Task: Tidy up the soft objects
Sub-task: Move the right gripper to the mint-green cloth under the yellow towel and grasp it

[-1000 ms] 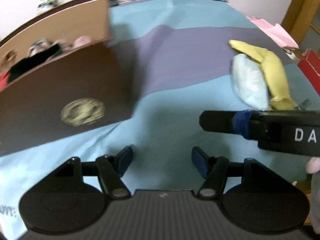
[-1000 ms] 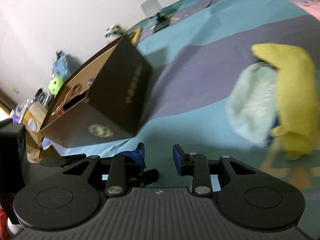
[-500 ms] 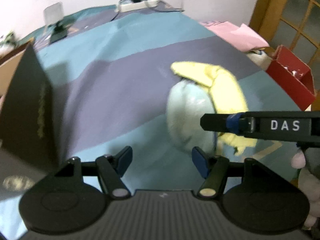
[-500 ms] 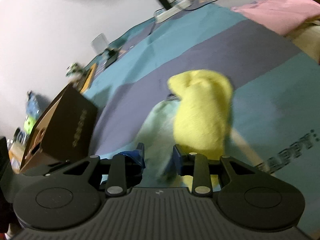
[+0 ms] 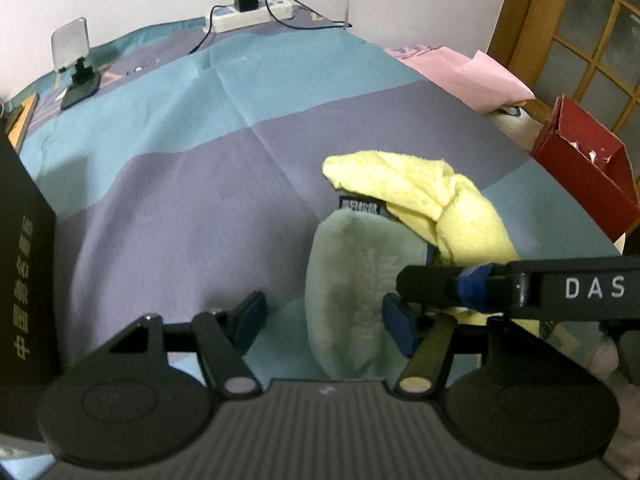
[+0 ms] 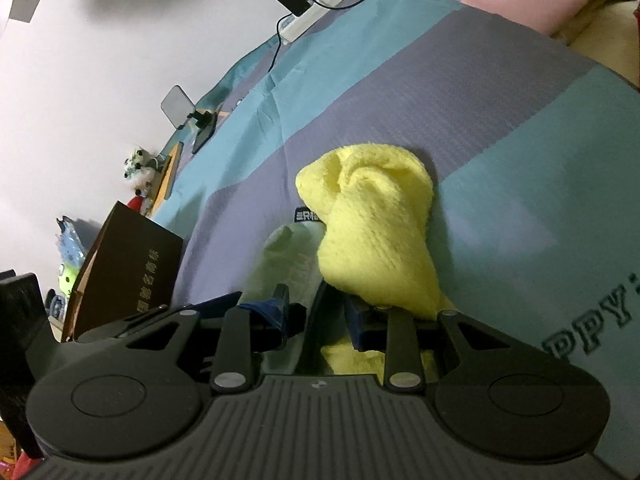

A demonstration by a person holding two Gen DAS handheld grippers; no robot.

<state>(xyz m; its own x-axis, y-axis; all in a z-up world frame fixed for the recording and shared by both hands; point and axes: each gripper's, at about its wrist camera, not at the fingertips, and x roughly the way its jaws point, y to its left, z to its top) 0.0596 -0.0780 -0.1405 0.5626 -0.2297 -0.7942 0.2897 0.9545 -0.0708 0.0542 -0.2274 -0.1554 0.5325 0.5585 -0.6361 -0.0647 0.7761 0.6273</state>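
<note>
The left gripper, fingers spread and holding nothing, now has the pale green soft item between its tips, while the right gripper, also parted with nothing clamped, sits right at the yellow towel draped over it. A second ago both tools faced the dark box with the pile well off to the right; now they have swung onto it, so a pickup looks imminent, with the box at the left edge as the likely destination

Left hand-held gripper open, pale green cloth between jaws
</note>
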